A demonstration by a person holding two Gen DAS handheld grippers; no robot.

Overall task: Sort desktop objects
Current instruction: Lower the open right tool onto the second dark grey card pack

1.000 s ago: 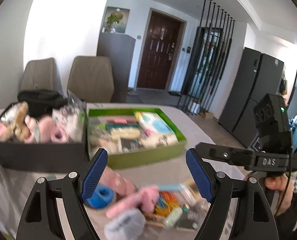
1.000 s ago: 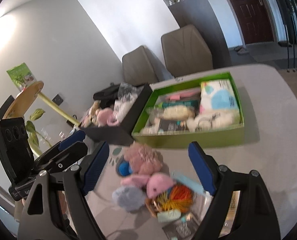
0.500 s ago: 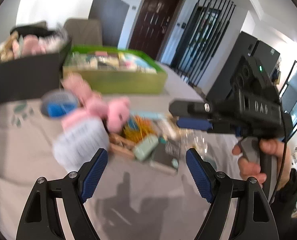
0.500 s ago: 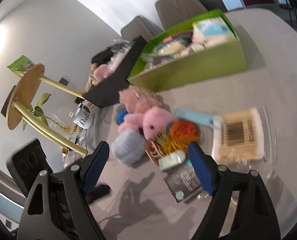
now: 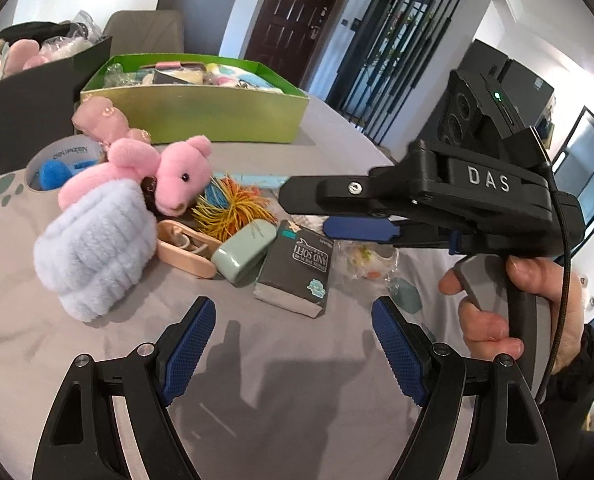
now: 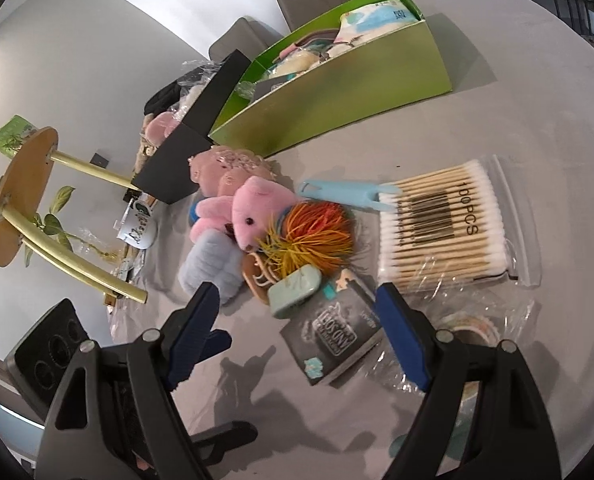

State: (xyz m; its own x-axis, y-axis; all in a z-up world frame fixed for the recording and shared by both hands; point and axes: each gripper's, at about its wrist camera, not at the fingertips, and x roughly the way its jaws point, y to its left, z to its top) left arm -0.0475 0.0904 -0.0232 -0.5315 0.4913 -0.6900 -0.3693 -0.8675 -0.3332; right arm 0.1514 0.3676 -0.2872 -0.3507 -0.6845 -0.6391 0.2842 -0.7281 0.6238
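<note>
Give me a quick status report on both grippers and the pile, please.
Left gripper open, empty; right gripper open, empty. Unsorted pile ahead, dark tissue pack nearest. Green box part filled. Nothing in the way.

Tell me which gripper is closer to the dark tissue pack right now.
Right. The right gripper hangs open just over the dark tissue pack, one finger overlapping its edge. The left gripper is open too, short of the pack with bare tablecloth between.

Dark wooden door (image 5: 297, 12) standing shut at top centre, black slatted divider (image 5: 409, 40) rising at upper right, beige chair (image 5: 145, 34) sitting upper left, white walls catching daylight.
</note>
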